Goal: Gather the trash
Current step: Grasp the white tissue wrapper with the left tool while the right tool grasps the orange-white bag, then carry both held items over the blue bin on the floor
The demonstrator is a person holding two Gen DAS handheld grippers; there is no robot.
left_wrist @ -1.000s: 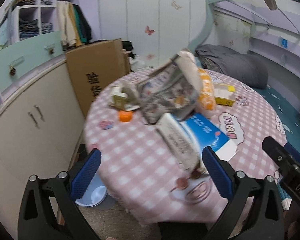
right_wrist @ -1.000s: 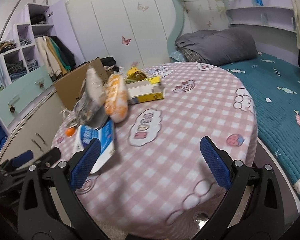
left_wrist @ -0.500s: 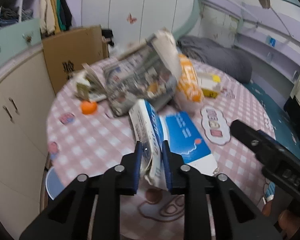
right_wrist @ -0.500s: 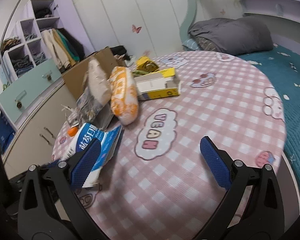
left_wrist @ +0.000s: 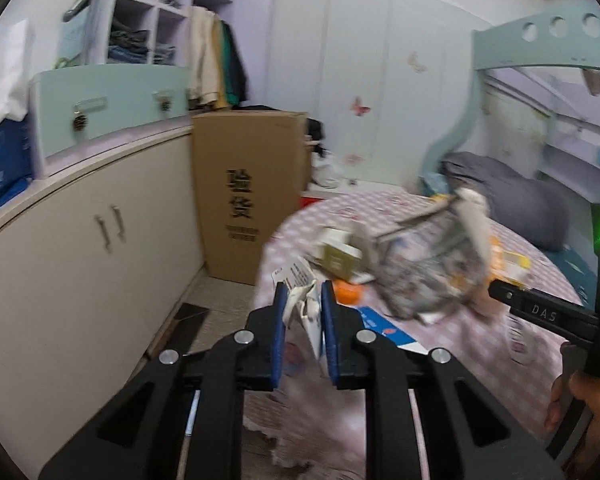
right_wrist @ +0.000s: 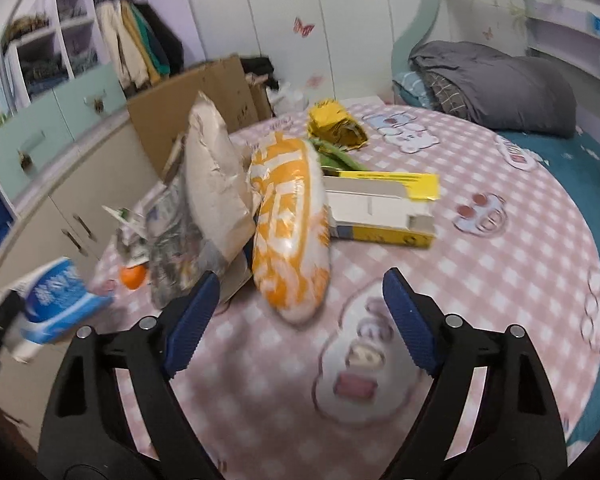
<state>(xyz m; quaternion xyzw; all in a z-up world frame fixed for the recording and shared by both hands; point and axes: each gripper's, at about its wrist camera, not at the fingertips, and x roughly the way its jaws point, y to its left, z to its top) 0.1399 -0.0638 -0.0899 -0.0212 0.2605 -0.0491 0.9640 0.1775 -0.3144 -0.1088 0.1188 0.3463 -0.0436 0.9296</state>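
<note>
Over by the cream cupboard (left_wrist: 80, 264) and the tall cardboard box (left_wrist: 248, 196), the left gripper (left_wrist: 304, 312) has its jaws clenched on a crumpled blue-and-white package (left_wrist: 306, 308), which stands pinched upright between the blue pads, its torn top sticking up above them, at the near left edge of the round bench (right_wrist: 500, 272) with its pink checked cloth. Seen from the right wrist, that same package (right_wrist: 56, 300) sits off the bench's left edge. Just beyond it an orange cap (left_wrist: 346, 292) lies on the cloth, then a heap of printed wrappers (left_wrist: 428, 264) topped by a beige paper bag (right_wrist: 212, 184). Leaning against that bag is an orange-and-white plastic bag (right_wrist: 290, 224), its lower end just ahead of the right gripper (right_wrist: 300, 312), whose jaws are closing, still wide apart, with only cloth between the pads. Further right lie a yellow-and-white box (right_wrist: 380, 208) and yellow foil (right_wrist: 336, 124), and past the bench a bed (right_wrist: 580, 168) with grey bedding (right_wrist: 492, 80).
</note>
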